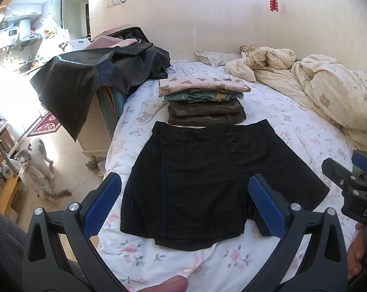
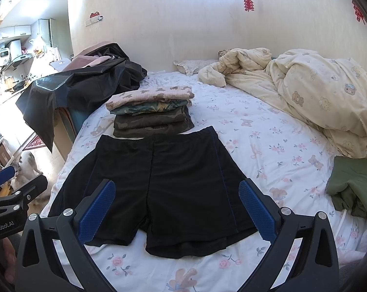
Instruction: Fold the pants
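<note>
Black shorts [image 1: 195, 177] with thin blue side seams lie spread flat on the floral bed sheet [image 1: 293, 126], waistband away from me, leg hems near me. They also show in the right wrist view [image 2: 159, 185]. My left gripper [image 1: 184, 189] is open and empty, hovering above the left leg. My right gripper [image 2: 177, 194] is open and empty above the right leg and crotch. Each gripper shows at the edge of the other's view: the right one [image 1: 346, 177], the left one [image 2: 15, 187].
A stack of folded clothes [image 1: 205, 102] sits just beyond the waistband. A cream bear-print duvet [image 2: 317, 92] is bunched at the right. An olive garment [image 2: 353, 187] lies at the right edge. Black plastic [image 1: 91, 77] covers furniture left of the bed. A cat [image 1: 35, 160] stands on the floor.
</note>
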